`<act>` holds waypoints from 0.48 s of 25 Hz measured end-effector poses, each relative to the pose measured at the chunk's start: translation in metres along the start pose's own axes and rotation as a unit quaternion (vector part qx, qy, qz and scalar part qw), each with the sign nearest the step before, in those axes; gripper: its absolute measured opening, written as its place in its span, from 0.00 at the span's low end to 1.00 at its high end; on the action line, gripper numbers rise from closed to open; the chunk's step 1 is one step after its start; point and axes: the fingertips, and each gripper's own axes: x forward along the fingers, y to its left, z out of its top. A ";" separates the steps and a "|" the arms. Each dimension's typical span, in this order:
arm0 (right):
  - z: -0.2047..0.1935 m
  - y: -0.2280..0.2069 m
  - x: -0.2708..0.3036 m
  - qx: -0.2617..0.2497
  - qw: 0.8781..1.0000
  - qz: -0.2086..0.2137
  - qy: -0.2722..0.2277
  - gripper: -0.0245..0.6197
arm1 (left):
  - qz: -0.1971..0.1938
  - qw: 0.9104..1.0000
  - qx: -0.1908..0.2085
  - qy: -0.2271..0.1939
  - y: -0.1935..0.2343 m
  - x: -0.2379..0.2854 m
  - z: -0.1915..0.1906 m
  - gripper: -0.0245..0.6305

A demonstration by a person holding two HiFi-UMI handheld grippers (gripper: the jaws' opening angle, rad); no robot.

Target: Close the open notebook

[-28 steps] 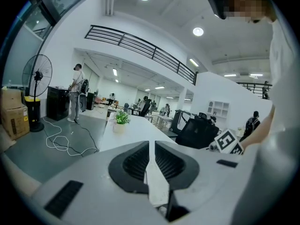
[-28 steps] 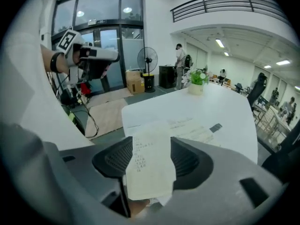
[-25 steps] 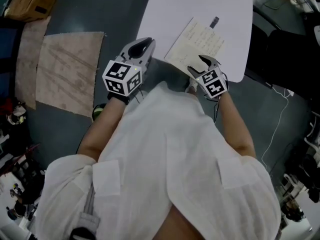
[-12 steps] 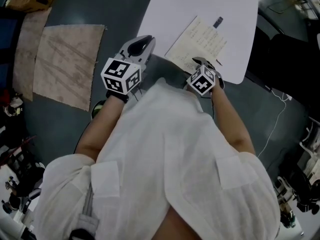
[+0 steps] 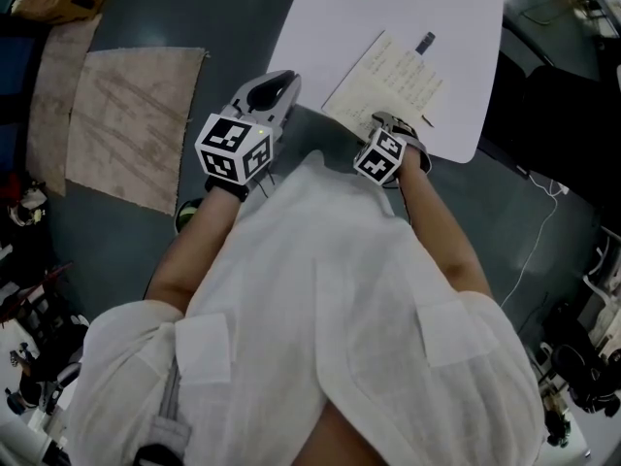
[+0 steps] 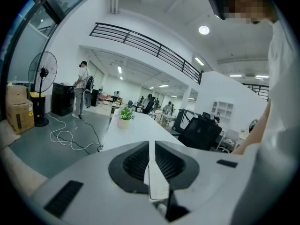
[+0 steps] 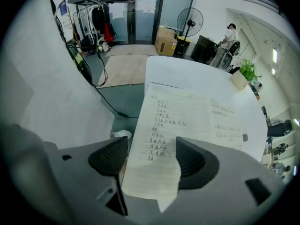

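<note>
The open paper notebook with cream, handwritten pages [image 5: 390, 78] lay spread flat and skewed on the white rectangular table [image 5: 388, 3], close to the table's near edge, with a small dark clip-like object [image 5: 425, 42] at its far edge. The right gripper [image 5: 392, 124], grey with a black-and-white marker cube, pointed steeply down over the notebook's near corner. In the right gripper view its jaws stood wide apart and had just been opening; the near part of the written page showed between them, with neither ribbed pad seen pressing on it. The left gripper [image 5: 275, 89], of the same build, was held off to the left of the notebook, by the table's near left edge and well apart from the pages. In the left gripper view its two dark ribbed jaws were drawn together with only a thin slit between them and nothing held there. The person's loose white shirt [image 5: 320, 309] filled the lower part of the head view. On the grey floor to the left of the table lay a worn beige mat [image 5: 126, 124]. Farther down the table stood a small green plant in a white pot [image 6: 124, 115], and beyond it, on the floor, a black standing fan [image 6: 42, 74] with a loose white cable [image 6: 70, 137] nearby
</note>
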 end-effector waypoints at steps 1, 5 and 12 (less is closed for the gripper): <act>0.000 -0.001 0.000 0.001 1.000 -0.003 0.001 0.54 | -0.001 1.000 0.000 0.000 0.000 0.000 0.000 0.09; 0.000 -0.002 0.001 0.002 1.000 -0.009 0.008 0.52 | -0.005 1.000 0.001 0.001 -0.002 0.000 0.000 0.09; 0.000 -0.002 0.000 0.011 1.000 -0.005 0.013 0.49 | -0.012 1.000 0.004 0.001 -0.004 0.003 0.001 0.09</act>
